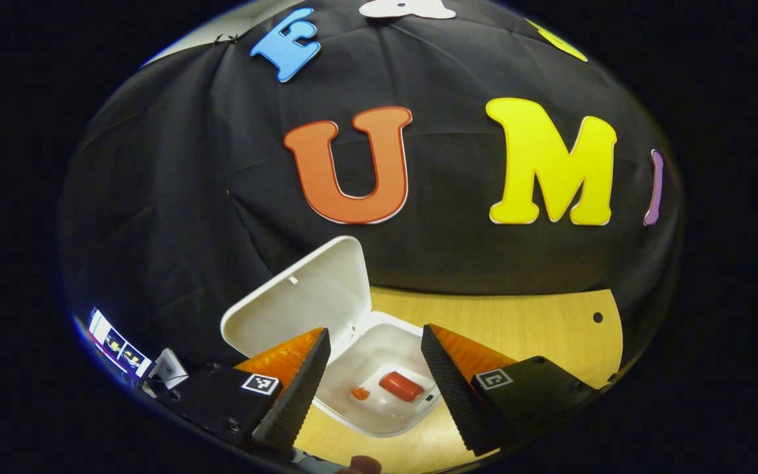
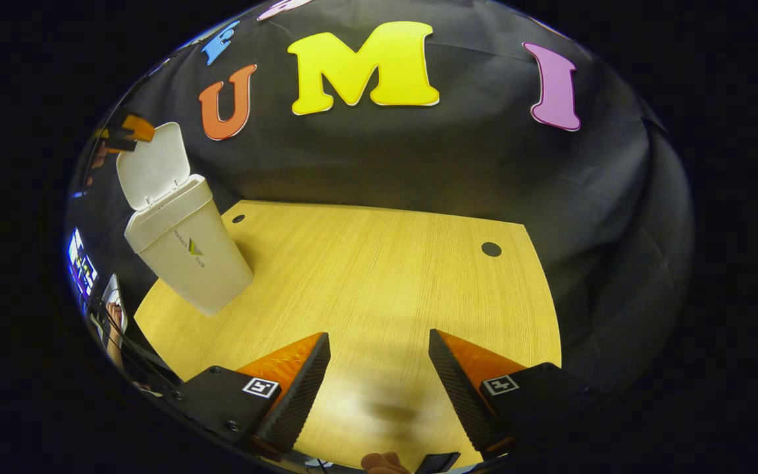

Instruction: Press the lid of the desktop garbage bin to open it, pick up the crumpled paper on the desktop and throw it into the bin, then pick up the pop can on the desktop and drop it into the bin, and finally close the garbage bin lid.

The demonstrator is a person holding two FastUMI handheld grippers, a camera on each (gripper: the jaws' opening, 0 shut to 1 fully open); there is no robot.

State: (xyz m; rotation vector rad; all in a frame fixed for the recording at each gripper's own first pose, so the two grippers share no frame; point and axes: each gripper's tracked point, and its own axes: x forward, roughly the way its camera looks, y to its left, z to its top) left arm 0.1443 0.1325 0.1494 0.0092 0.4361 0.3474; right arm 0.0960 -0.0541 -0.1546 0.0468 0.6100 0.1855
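Note:
The white desktop bin [image 1: 389, 429] stands with its lid [image 1: 300, 299] swung up and back. My left gripper [image 1: 376, 388] hovers open right above the bin's mouth, nothing between its fingers. Down inside lie a red pop can [image 1: 402, 386] and a small orange crumpled bit [image 1: 360, 394]. In the right gripper view the bin [image 2: 195, 257] stands at the table's far left, its lid [image 2: 153, 164] upright, with the left gripper [image 2: 130, 131] above it. My right gripper [image 2: 379, 388] is open and empty over bare wooden tabletop [image 2: 379, 263].
The wooden table [image 1: 524, 322] has round holes near its far corners [image 2: 491, 249] [image 2: 238, 218]. A lit screen [image 2: 79, 270] sits off the table's left side. The black cloth wall runs close behind the bin.

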